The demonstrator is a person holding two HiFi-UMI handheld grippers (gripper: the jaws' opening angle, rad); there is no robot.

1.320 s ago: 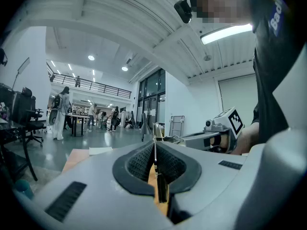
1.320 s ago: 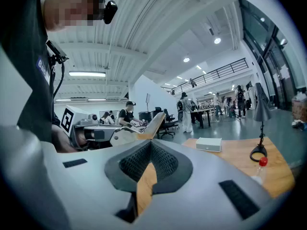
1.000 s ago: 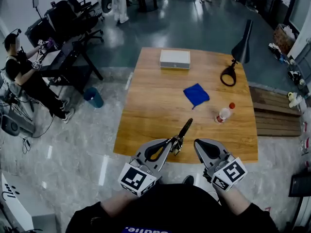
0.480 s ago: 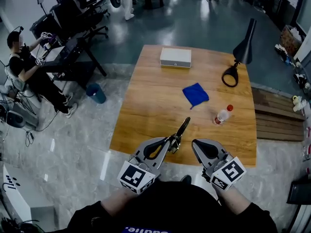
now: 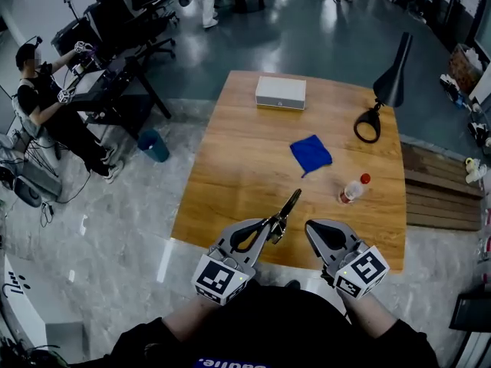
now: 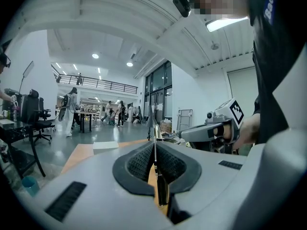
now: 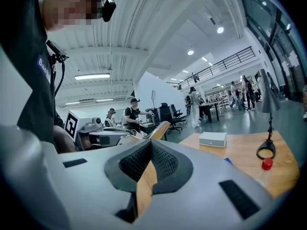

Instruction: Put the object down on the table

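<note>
Standing at the near edge of a wooden table (image 5: 230, 167), the person holds both grippers low in front of the body, side by side and near each other.

Left gripper (image 5: 270, 225): clamped on a slim dark tool (image 5: 288, 206). In the head view the tool sticks out past the jaw tips and slants away and to the right over the near part of the tabletop. In the left gripper view (image 6: 154, 148) the ribbed pads are pressed against the tool (image 6: 161, 191) from both sides. It is seen edge-on as a thin bright strip with a darker lower part. Its tip rises against the room beyond the table, so it is not lying on the wood.

Right gripper (image 5: 313, 228): jaws pressed together at the tips with nothing between them. In the right gripper view (image 7: 151, 150) only the tabletop shows through the slot lower down.

On the table, well apart from both grippers:
- Clear bottle with red cap (image 5: 351, 189), lying on its side toward the right edge.
- Blue cloth (image 5: 311, 153), crumpled, near the middle.
- White flat box (image 5: 280, 93) at the far edge.
- Black desk lamp (image 5: 386, 87) at the far right corner, shade tilted.

Off the table, left: a seated person in black (image 5: 42, 102) at a desk, and a blue bin (image 5: 153, 146) on the floor.
</note>
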